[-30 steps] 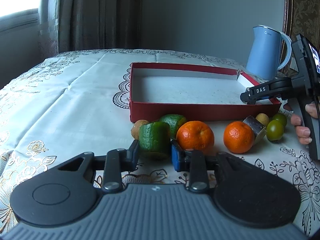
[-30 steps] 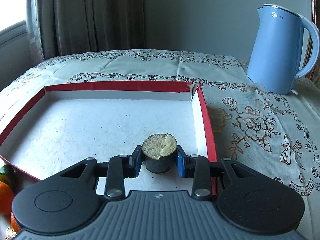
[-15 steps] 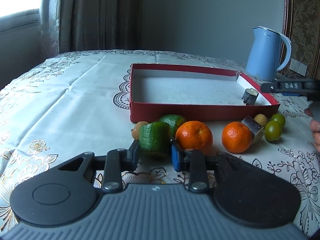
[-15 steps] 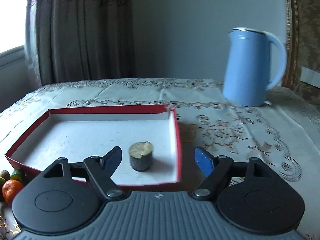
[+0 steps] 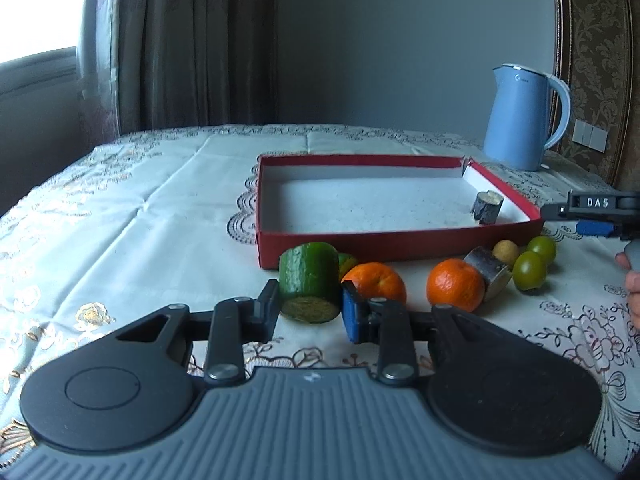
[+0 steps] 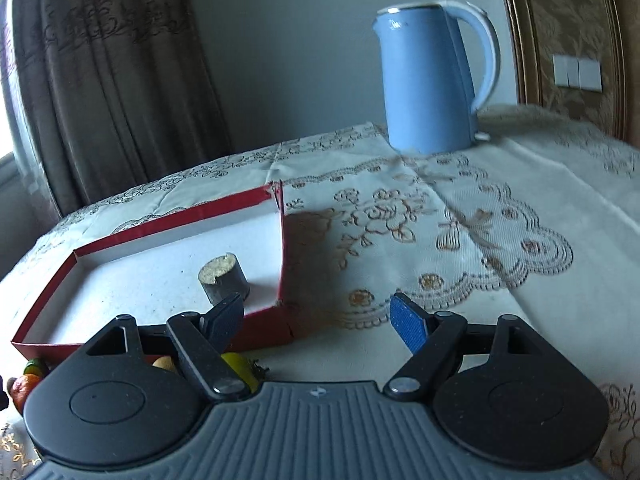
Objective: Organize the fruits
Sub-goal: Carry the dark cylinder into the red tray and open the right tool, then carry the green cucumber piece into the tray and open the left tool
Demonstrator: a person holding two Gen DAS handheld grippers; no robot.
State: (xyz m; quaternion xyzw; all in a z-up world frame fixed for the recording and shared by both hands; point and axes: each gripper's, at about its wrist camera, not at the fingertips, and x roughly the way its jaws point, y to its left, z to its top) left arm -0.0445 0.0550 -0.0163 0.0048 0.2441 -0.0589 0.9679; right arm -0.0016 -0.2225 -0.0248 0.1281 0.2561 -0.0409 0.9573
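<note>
My left gripper (image 5: 309, 312) is shut on a green cut chunk (image 5: 309, 280), whose pale cut end faces me, just in front of the red box (image 5: 400, 242). Beside it on the cloth lie two oranges (image 5: 376, 284) (image 5: 454, 290), a dark-skinned cut piece (image 5: 488, 276), a small yellowish fruit (image 5: 505, 251) and two green round fruits (image 5: 530, 270). A dark cut stub (image 6: 222, 278) stands alone in the box's near right corner. My right gripper (image 6: 316, 316) is open and holds nothing, outside the box's right corner (image 6: 285, 312).
A blue kettle (image 6: 428, 80) stands at the back right on the embroidered tablecloth (image 5: 120, 220). A hand (image 5: 632, 280) shows at the right edge of the left wrist view. Curtains hang behind the table, and a patterned headboard rises on the right.
The right gripper opened, left the dark stub standing in the box, then drew back to the right and rolled. The left gripper stays shut on the green chunk, now tipped a little.
</note>
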